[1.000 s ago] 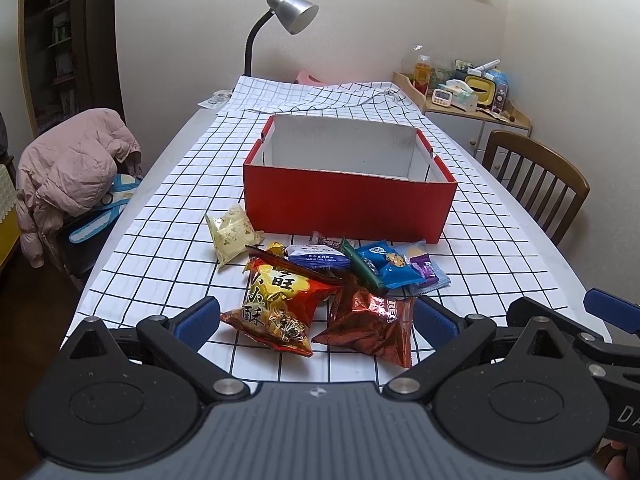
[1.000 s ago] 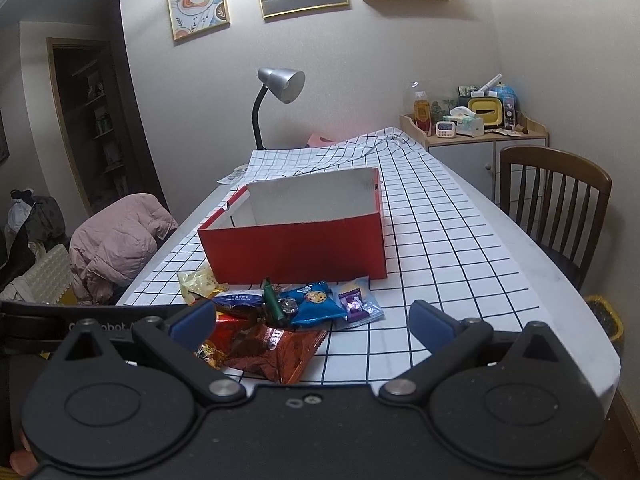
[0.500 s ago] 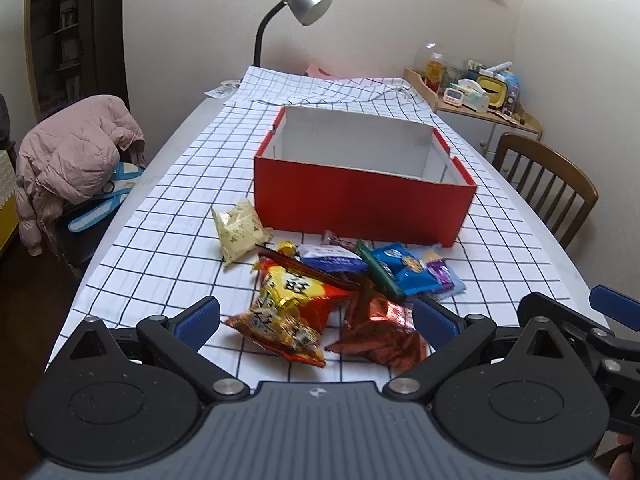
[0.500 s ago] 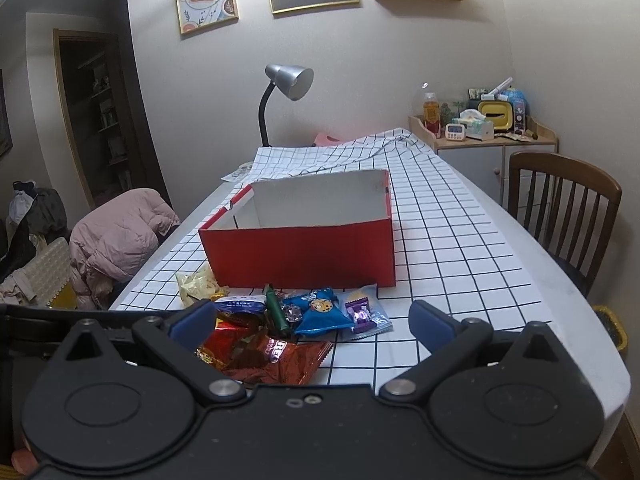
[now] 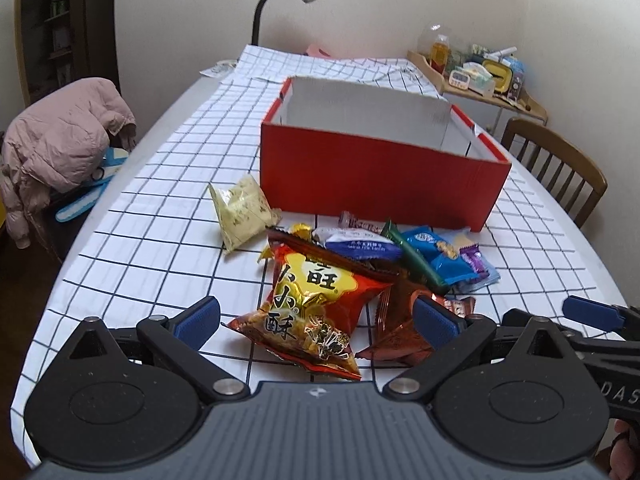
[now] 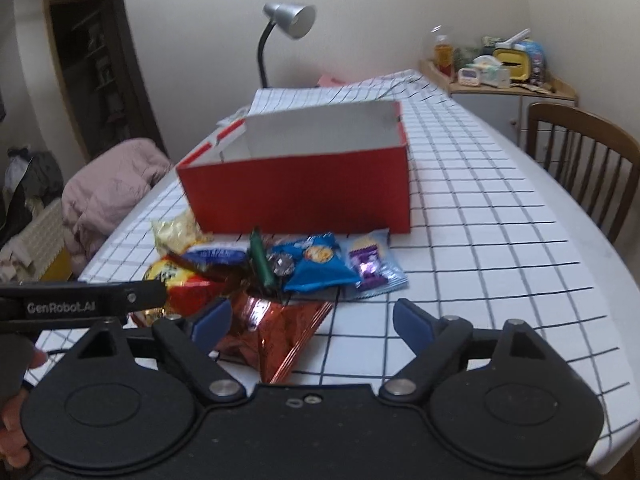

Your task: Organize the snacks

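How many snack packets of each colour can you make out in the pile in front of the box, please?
Red: 2, printed bag and foil bag
Blue: 2, cookie packet and white-blue packet
Pale yellow packet: 1
Green stick: 1
Purple and light-blue packet: 1
Gold sweet: 1
Brown bar: 1
Total: 9 clearly visible; more may be hidden.

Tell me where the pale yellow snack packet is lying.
In the left wrist view the pale yellow packet lies on the checked cloth, left of the snack pile, just off the red box's near left corner.
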Motion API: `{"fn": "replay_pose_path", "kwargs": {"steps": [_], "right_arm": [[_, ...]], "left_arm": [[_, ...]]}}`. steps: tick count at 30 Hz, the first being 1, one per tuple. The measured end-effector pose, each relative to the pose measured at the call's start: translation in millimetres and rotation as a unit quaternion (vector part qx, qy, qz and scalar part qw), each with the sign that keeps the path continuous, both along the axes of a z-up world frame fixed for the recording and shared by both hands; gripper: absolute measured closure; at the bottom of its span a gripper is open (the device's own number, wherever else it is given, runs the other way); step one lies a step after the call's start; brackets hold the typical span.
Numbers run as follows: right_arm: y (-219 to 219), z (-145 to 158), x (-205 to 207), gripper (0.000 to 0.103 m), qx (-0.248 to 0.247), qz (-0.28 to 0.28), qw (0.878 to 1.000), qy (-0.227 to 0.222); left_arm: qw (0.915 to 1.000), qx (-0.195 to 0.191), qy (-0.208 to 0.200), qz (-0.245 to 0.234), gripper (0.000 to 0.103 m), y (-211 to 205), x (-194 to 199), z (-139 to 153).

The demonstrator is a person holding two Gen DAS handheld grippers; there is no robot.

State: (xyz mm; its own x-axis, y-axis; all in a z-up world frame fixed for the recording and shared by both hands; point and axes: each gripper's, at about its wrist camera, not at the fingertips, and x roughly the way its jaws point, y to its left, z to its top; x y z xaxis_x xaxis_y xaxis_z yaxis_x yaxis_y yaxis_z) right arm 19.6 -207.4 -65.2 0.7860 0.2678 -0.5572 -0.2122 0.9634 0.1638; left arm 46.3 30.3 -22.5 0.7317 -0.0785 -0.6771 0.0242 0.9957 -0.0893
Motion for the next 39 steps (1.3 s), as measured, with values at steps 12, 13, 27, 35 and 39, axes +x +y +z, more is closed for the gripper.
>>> {"fn": "replay_pose_path", "kwargs": {"steps": [12, 13, 27, 35, 39], "right_arm": [[33, -33, 30, 0.017, -0.065, 0.078, 0.995, 0.019], [36, -35, 32, 0.017, -0.07, 0.08, 0.994, 0.021], [54, -46, 43, 0.028, -0.099, 0.102, 0.99, 0.02], [46, -45, 39, 0.057, -0.061, 0.096, 0.993, 0.033], [42, -42, 31, 0.059, -0.052, 0.092, 0.994, 0.024]], "left_arm": [[0.9994, -0.006, 0.032, -0.014, 0.001, 11, 39, -35], [0.9992, -0.008, 0.037, -0.014, 0.001, 12, 42, -37], [0.9961, -0.037, 0.077, -0.025, 0.021, 18, 60, -51], [0.997, -0.028, 0.071, -0.017, 0.036, 15, 53, -48], [0.997, -0.029, 0.07, -0.017, 0.038, 13, 45, -44]]}}
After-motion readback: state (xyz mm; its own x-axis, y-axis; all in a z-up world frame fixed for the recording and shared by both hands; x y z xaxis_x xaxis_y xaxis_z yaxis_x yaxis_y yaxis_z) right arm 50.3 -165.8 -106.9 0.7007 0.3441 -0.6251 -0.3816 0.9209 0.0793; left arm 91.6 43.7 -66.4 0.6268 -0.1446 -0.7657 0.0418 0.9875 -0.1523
